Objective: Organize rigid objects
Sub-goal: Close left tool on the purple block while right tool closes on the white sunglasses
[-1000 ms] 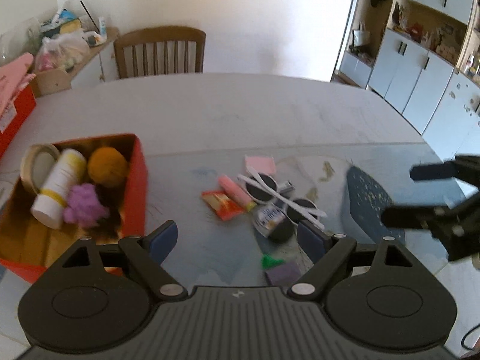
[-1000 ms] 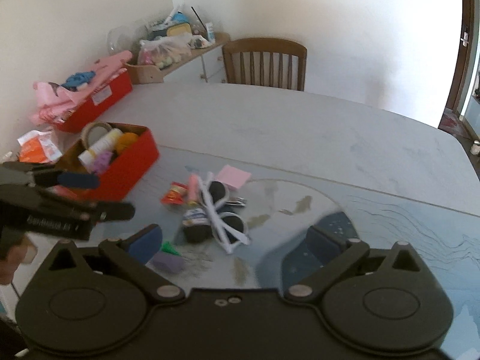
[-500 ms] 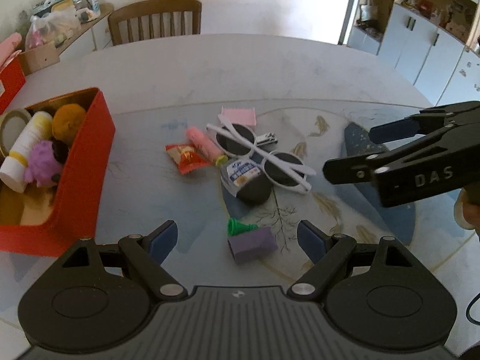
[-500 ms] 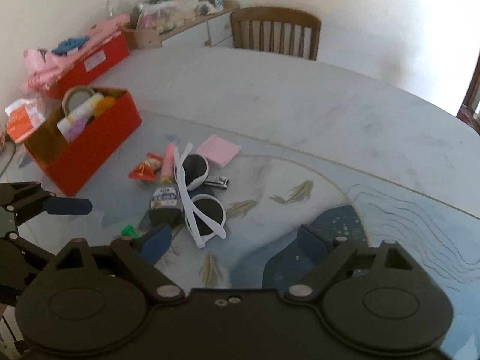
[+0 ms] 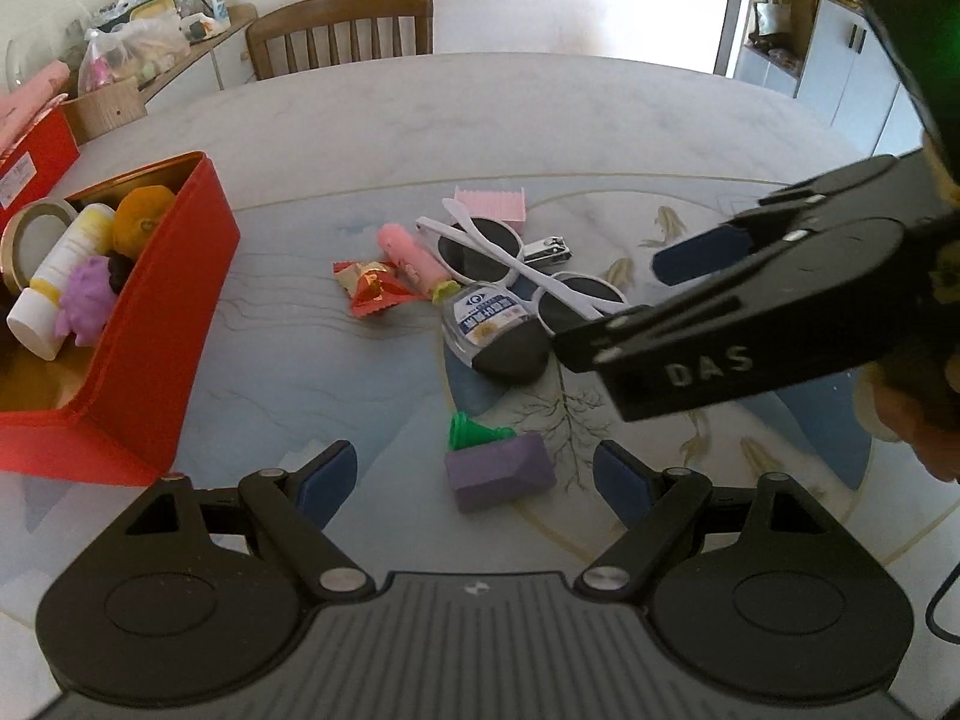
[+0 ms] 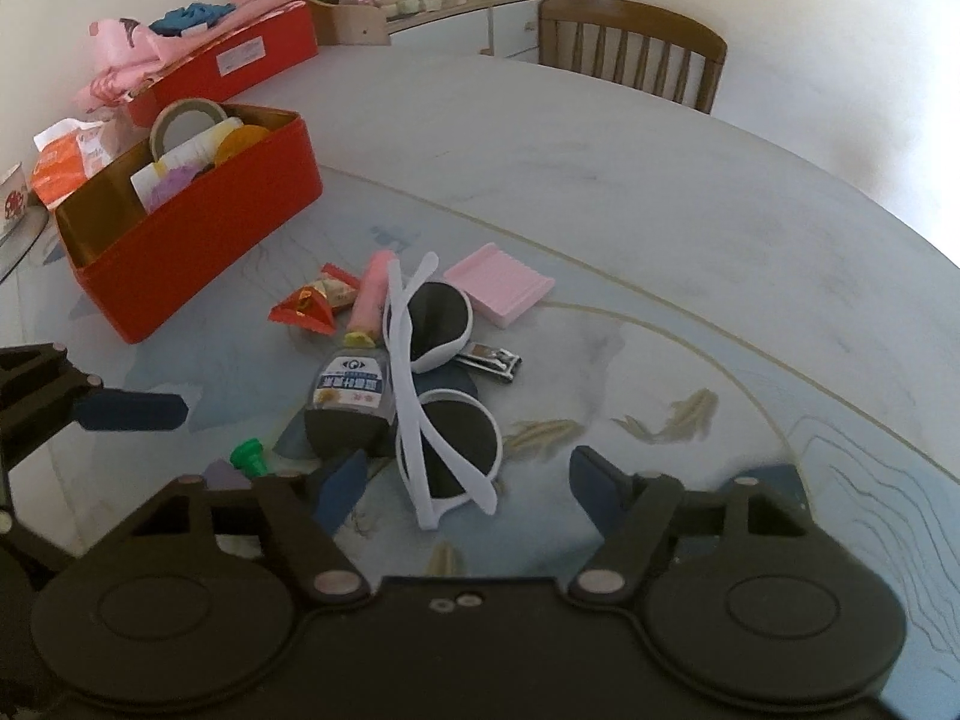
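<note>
On the bench (image 5: 540, 120), a red box (image 5: 156, 336) sits at the left, holding a tape roll, tube and toys. Near it lie white sunglasses (image 6: 432, 396), a small bottle (image 6: 351, 402) and a purple block (image 5: 501, 471). Left tool (image 5: 474, 474) stands wide apart around the block without touching it. Right tool (image 6: 462, 486) is closing over the sunglasses, its pads not yet pressing them.

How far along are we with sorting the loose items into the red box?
Done: red box holds a tape roll, tube and toys. In hand: nothing. Right gripper, jaws closing, straddles the white sunglasses without touching; left gripper open over the purple block. Left: bottle, clippers, candy.
</note>
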A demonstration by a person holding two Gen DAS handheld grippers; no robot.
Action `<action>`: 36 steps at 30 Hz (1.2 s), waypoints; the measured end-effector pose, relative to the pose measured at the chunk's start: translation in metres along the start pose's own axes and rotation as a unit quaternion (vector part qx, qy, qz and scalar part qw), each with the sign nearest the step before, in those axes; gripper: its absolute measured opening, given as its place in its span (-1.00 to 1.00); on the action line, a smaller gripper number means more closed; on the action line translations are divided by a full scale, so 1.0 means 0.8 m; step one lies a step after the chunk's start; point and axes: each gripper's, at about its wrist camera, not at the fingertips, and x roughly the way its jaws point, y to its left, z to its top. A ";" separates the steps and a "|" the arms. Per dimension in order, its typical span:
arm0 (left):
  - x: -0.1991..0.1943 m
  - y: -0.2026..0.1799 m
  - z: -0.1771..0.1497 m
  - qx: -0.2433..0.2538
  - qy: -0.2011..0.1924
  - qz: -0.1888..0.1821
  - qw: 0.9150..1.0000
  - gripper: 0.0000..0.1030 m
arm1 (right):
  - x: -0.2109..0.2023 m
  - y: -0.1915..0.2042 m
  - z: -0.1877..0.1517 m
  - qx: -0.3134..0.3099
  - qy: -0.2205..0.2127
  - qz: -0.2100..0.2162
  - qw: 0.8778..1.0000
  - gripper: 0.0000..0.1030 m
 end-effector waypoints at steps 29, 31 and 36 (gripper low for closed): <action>-0.008 -0.004 -0.004 -0.021 0.007 0.003 1.000 -0.31 | -0.013 0.014 -0.001 -0.025 -0.041 0.004 0.999 -0.21; -0.011 -0.001 -0.003 -0.025 0.005 0.001 1.000 -0.31 | -0.019 0.013 0.000 -0.013 -0.046 0.009 0.999 -0.21; -0.026 0.013 0.002 -0.042 -0.008 0.001 0.999 -0.31 | -0.042 0.013 0.003 0.002 -0.073 0.008 0.997 -0.22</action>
